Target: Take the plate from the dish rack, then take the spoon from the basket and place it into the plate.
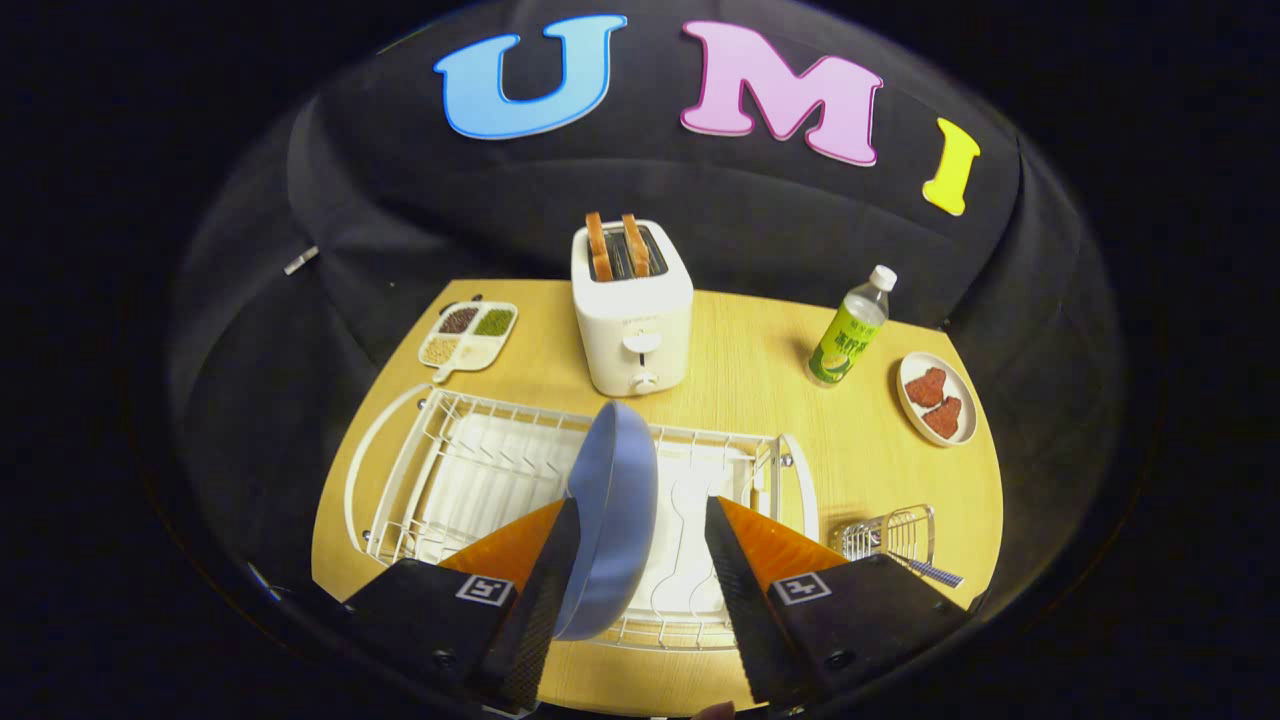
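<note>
Plate (612, 510) upright on edge in rack (420, 480), between my claw (640, 560) fingers | claw wide, left finger near rim, right apart | risk: I close off-centre, plate tips or slips | spoon (935, 571) in basket (890, 535) right of rack

We count one plate (612, 515), one dish rack (470, 470), one toaster (632, 310) holding two bread slices (616, 246), one bottle (850, 328), one sectioned tray (468, 336), one wire basket (893, 535), and one saucer (937, 398) bearing two red pieces.
</note>
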Demonstrator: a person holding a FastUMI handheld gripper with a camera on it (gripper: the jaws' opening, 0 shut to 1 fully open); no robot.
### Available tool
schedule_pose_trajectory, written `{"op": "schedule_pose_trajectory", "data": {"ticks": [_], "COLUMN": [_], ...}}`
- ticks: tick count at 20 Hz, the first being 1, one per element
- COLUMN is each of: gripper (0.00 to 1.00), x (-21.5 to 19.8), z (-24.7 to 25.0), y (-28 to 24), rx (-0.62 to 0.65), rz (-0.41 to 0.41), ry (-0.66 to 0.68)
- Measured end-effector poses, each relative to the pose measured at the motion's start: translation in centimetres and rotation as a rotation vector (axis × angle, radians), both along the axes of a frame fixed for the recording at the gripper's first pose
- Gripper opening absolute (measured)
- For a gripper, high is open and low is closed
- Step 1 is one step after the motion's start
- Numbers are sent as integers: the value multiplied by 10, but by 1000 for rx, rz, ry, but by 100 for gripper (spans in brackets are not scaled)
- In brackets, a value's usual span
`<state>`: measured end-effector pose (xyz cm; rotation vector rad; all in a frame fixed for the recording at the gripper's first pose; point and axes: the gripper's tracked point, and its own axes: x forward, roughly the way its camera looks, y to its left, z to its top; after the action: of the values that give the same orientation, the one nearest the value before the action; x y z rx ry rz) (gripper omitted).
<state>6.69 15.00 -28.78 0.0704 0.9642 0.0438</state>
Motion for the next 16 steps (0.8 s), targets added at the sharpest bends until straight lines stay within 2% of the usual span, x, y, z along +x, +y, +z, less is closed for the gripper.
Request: {"op": "schedule_pose_trajectory", "data": {"ticks": [3,5,7,13,16], "gripper": [54,39,32,28,28], "x": [-6,-5,-1,16,16], "z": [-26,-31,-31,-7,3], "y": [9,-4,-3,-9,-19], "rx": [-5,-61,-73,-165,-152], "rz": [-36,-98,-121,-76,-109], "ry": [102,137,154,97,72]}}
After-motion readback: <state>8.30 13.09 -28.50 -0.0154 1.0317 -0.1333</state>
